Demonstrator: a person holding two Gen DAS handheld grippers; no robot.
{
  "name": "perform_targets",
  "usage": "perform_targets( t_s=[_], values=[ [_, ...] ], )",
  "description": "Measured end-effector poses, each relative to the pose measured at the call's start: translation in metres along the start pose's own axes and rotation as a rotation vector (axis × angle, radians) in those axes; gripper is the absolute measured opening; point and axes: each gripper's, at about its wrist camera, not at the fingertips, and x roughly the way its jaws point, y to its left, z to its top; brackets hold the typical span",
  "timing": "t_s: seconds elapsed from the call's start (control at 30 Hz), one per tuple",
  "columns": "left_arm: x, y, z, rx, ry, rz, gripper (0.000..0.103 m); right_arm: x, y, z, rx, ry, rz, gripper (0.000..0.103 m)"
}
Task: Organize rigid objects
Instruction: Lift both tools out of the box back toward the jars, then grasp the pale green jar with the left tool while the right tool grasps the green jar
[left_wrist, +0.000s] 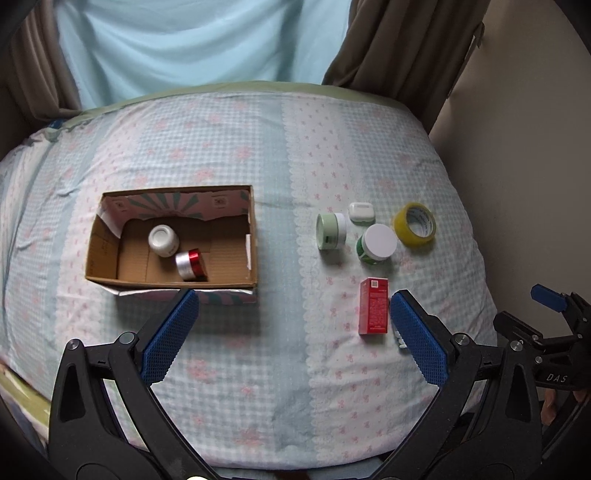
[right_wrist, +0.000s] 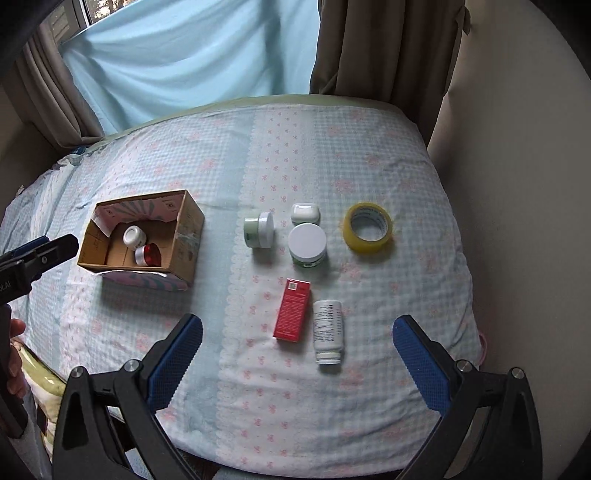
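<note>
**Inspector A:** Left hand-held gripper (left_wrist: 293, 332): jaws spread wide, nothing between them. It hangs over the near part of the bed (left_wrist: 258, 387). The right hand-held gripper (right_wrist: 297, 354) is likewise wide open and empty.

**Inspector B:** Noted. What lies nearest the right one?

**Inspector A:** A red carton (right_wrist: 292, 310) lying flat, and just beside it a white bottle (right_wrist: 327, 330) on its side, cap toward the gripper. Beyond those, a white-lidded green jar (right_wrist: 307, 243) stands upright; a pale green jar (right_wrist: 258, 229) lies on its side to its left. A small white case (right_wrist: 305, 213) sits behind the upright jar, and a yellow tape roll (right_wrist: 368, 227) lies apart to the right.

**Inspector B:** And the container?

**Inspector A:** An open cardboard box (left_wrist: 236, 282) rests on the bed, well to the left of the loose items. Inside are a white jar (left_wrist: 163, 240) and a red-and-silver jar (left_wrist: 190, 264), close together; whether they touch I cannot tell.

**Inspector B:** Surroundings?

**Inspector A:** A light blue curtain (right_wrist: 192, 55) hangs behind the bed, with brown drapes (right_wrist: 384, 48) at the sides.
</note>
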Motion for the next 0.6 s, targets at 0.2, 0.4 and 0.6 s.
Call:
perform_targets(
  t_s=[0.2,0.4,0.6],
  values=[
    [0.044,-0.049,0.001,0.029,0.058,0.016,0.103,0.037,-0.048,-0.002,0.029,0.054,0.033,0.103],
    [0.101,-0.078,0.013,0.071,0.113,0.028,0.103,0.084,-0.074,-0.001,0.067,0.093,0.052,0.103],
    [0.172,-0.081,0.031,0.072,0.160,0.046,0.103,0.142,-0.080,0.012,0.049,0.119,0.067,0.103]
  ],
)
